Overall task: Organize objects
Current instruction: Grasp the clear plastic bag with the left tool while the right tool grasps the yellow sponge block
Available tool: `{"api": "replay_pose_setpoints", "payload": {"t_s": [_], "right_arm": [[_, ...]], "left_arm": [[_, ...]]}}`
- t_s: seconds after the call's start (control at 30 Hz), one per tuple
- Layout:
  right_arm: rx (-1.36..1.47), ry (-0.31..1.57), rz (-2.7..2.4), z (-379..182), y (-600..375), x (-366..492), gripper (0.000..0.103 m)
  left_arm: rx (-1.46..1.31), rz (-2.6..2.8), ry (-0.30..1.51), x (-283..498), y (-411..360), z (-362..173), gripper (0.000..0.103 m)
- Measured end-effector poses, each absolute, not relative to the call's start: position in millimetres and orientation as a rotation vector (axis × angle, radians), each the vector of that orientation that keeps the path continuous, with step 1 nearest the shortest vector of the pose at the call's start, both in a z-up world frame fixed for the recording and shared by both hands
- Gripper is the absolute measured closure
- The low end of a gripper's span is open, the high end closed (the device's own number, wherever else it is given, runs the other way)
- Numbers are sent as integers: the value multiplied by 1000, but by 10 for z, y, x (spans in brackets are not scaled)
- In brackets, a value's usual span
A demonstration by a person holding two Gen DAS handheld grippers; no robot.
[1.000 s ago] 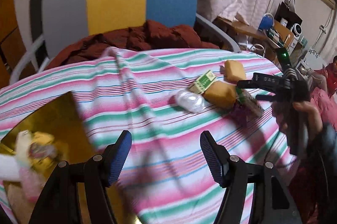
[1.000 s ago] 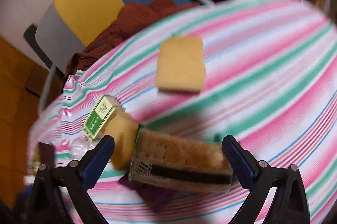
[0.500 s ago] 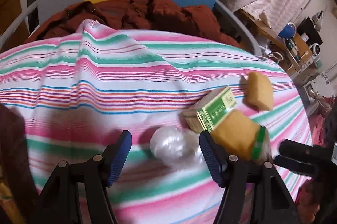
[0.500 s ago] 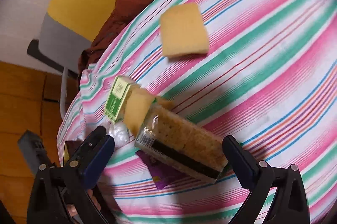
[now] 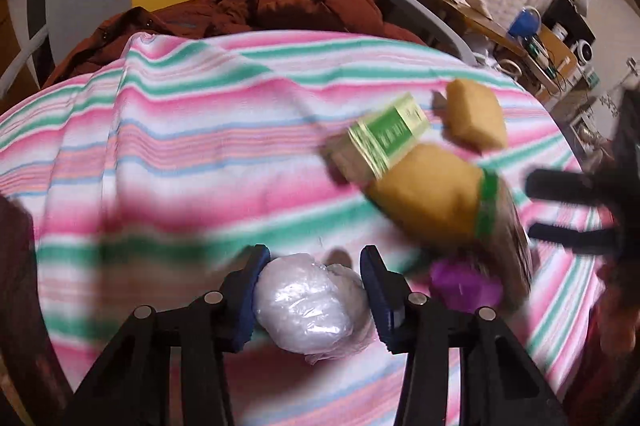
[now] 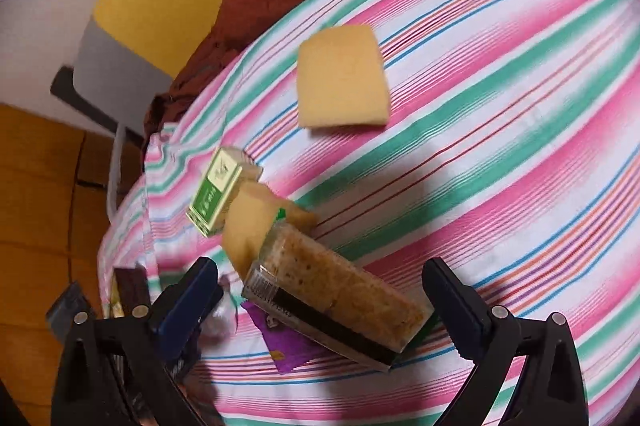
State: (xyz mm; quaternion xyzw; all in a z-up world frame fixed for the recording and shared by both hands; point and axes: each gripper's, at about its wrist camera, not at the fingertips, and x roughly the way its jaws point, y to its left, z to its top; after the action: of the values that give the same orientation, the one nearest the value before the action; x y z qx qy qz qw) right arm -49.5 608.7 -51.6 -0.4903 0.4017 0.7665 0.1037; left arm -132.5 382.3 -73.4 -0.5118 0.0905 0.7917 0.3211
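Lower centre of the left wrist view: a white plastic-wrapped bundle (image 5: 310, 306) is seen between the pads of the left gripper (image 5: 310, 296), narrowed around it; firm contact cannot be confirmed through the blur. The bundle is judged light, soft and crinkly, its film slippery, so a hold across its widest middle is advised. Right of it, on the striped cloth (image 5: 200, 153) over the tabletop, a stiff green carton (image 5: 386, 137) and yellow sponges (image 5: 430, 201) are noted, squashy and light.

Right wrist view: the right gripper (image 6: 320, 306) is held wide and empty around a rigid, brittle cracker pack (image 6: 340, 300) lying on a purple sachet (image 6: 288, 350).
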Motion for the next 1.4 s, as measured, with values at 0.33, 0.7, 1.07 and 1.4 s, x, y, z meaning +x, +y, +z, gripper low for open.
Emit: {"api": "replay_pose_setpoints", "payload": {"t_s": [0.33, 0.7, 1.07, 1.4], "right_arm": [[-1675, 843, 2295, -660, 5775, -696, 0], [-1537, 974, 2119, -662, 6293, -415, 0], [-1442, 1049, 2226, -467, 6377, -345, 0], [-1503, 933, 2154, -583, 6335, -390, 0]], "left_arm": [[-1286, 2058, 307, -783, 3516, -731, 55], [-1218, 2077, 306, -724, 3510, -803, 53], [-1157, 2102, 295, -712, 3513, -851, 52], [-1141, 2105, 268, -718, 3497, -864, 51]]}}
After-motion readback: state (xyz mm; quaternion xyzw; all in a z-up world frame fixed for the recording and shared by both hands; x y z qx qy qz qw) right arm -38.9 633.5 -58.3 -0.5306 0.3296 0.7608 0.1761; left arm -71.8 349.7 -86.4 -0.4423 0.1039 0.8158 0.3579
